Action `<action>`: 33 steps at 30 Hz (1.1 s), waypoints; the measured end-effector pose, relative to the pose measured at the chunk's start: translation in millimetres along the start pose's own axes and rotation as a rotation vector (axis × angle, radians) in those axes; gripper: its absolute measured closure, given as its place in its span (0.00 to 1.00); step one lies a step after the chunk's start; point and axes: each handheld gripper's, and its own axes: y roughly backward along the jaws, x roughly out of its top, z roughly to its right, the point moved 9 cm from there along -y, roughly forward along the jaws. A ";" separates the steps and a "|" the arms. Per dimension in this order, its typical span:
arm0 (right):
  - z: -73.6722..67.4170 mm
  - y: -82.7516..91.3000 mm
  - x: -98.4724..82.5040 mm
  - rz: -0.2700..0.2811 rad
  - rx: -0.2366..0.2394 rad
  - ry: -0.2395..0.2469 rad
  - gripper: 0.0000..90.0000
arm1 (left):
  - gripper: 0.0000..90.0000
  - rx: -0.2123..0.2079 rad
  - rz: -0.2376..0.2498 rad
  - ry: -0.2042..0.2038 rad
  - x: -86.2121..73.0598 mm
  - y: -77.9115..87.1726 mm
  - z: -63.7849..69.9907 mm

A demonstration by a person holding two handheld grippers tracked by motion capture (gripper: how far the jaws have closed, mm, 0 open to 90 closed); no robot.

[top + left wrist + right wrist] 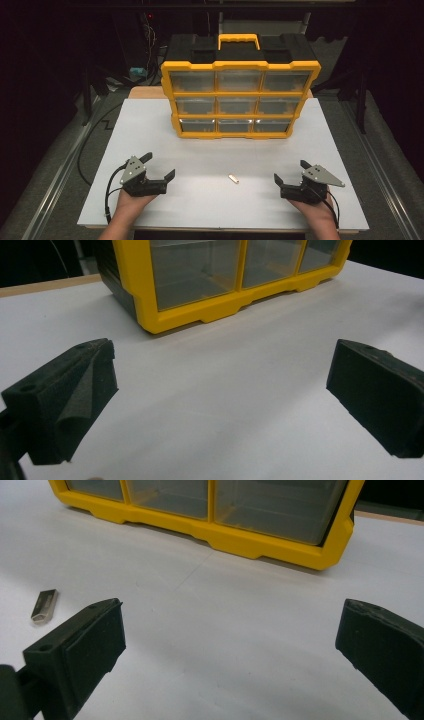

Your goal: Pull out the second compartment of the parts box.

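A: where's the metal piece (233,178)?

B: lying flat on the white bench (200,150), between the left tongs (161,168) and the right tongs (290,172), a bit nearer the right. Both tongs spread wide, nothing in them. Yellow drawer box (240,97) stands well behind.

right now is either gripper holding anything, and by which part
Nothing is held. The left gripper and right gripper both stand open over bare table; the small metal piece lies untouched between them.
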 end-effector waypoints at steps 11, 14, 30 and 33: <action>-3.6 -4.4 2.1 -0.003 -0.011 0.030 0.00 | 0.00 -0.011 -0.019 0.006 -2.9 -1.3 0.3; -4.0 -7.8 2.5 -0.007 -0.011 0.037 0.00 | 0.00 -0.014 -0.017 0.018 -3.3 -1.9 0.1; -0.2 -33.8 19.1 -0.021 -0.032 0.047 0.00 | 0.00 -0.024 -0.024 0.024 -4.4 -3.5 0.7; 2.6 -39.9 23.9 -0.014 -0.036 0.055 0.00 | 0.00 -0.021 -0.027 0.018 -4.7 -3.7 0.8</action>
